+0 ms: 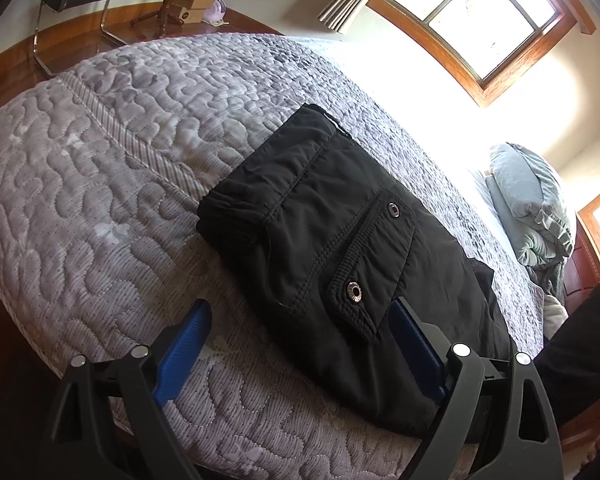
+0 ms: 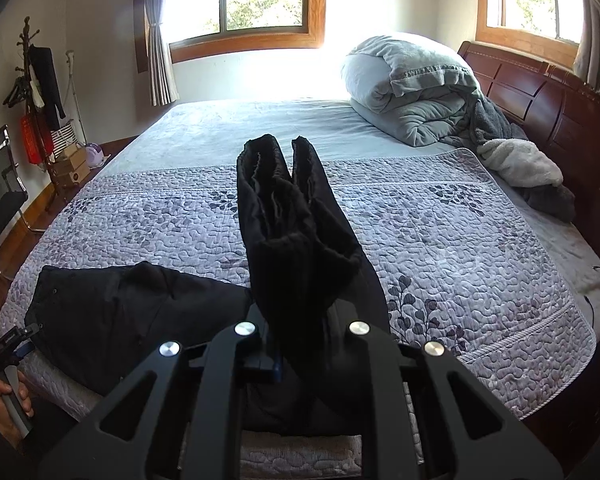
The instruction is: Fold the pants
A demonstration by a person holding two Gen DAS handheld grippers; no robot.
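One bed (image 2: 480,240) fills both views, spread with a grey-lilac quilted cover (image 1: 100,160); a rolled grey duvet (image 2: 408,84) lies near the wooden headboard (image 2: 540,96); black pants (image 1: 332,232) lie on the cover at the near edge, waist part flat with two metal snaps showing, legs lifted; right gripper (image 2: 300,332) has its fingers closed on the bunched leg fabric, which stands up in front of its camera; left gripper (image 1: 300,332) has its blue fingers (image 1: 184,340) spread wide, one on the cover, the other at the pants' edge, gripping nothing.
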